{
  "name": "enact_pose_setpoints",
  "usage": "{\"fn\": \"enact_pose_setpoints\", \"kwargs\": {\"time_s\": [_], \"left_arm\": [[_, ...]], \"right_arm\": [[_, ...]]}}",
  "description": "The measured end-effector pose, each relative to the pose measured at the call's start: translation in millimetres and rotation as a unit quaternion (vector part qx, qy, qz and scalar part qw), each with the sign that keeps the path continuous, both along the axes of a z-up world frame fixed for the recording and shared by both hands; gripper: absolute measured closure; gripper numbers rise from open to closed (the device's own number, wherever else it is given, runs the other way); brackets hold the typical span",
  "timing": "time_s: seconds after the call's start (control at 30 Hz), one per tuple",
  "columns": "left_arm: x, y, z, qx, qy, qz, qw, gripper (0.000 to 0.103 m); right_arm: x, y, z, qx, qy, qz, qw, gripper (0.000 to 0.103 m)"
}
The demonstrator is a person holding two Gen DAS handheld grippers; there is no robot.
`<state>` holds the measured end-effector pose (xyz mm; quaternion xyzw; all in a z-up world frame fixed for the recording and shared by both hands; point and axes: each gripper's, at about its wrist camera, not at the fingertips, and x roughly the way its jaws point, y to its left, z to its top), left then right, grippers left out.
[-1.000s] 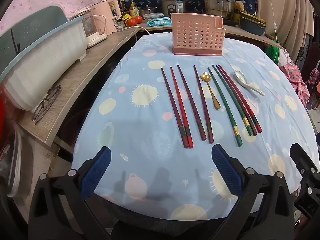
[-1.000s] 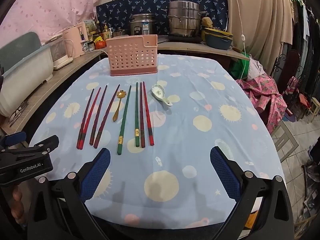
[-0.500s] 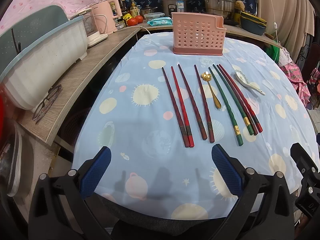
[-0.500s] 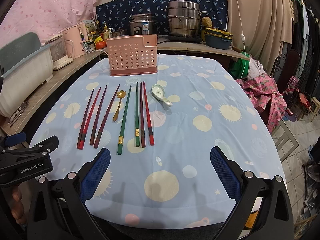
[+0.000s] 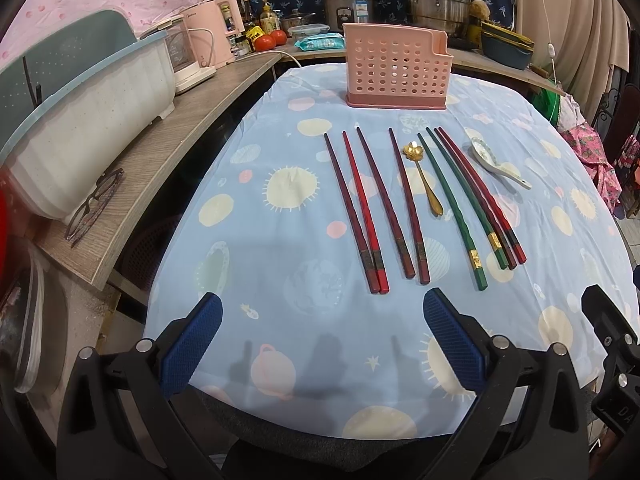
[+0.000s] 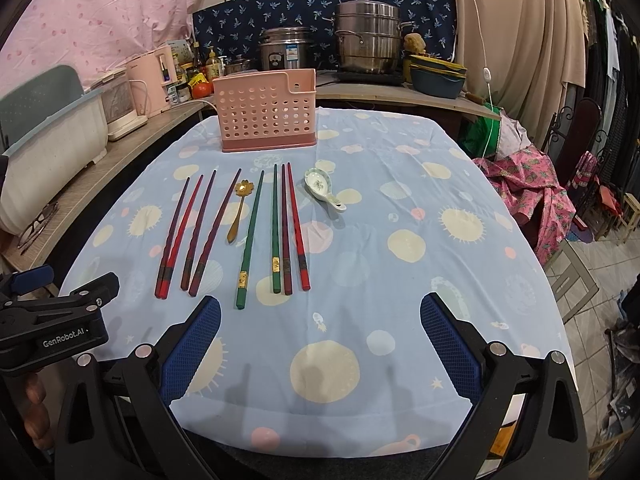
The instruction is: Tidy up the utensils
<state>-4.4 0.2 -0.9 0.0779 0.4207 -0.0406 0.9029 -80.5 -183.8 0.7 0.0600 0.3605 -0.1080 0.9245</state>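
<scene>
Several red, maroon and green chopsticks [image 5: 408,208] [image 6: 248,232] lie side by side on the blue tablecloth. Among them rests a gold spoon [image 5: 425,176] [image 6: 239,210], and a white ceramic spoon [image 5: 498,162] [image 6: 323,190] lies to their right. A pink perforated utensil holder [image 5: 396,72] [image 6: 266,112] stands upright behind them. My left gripper [image 5: 322,338] hovers open over the table's near edge, short of the chopstick ends. My right gripper [image 6: 320,340] is open too, just right of the chopsticks and nearer than them. Both hold nothing.
A wooden counter [image 5: 168,152] runs along the left with a white tub [image 5: 80,120], eyeglasses [image 5: 94,202] and a pink appliance [image 5: 216,36]. Steel pots [image 6: 368,40] and bowls stand behind the table. The left gripper's body [image 6: 52,320] shows at the lower left of the right view.
Both grippers have stayed nearly still; the left view has crept very slightly. Nothing on the table has moved.
</scene>
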Motion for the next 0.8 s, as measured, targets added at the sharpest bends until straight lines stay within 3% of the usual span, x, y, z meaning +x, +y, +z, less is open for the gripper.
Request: {"fn": "enact_pose_setpoints", "kwargs": {"time_s": [0.8], "left_arm": [[-0.3, 3.9, -1.6, -0.001, 0.001, 0.001, 1.0, 0.007]], "right_arm": [[-0.6, 0.6, 0.6, -0.001, -0.001, 0.001, 1.0, 0.007]]}}
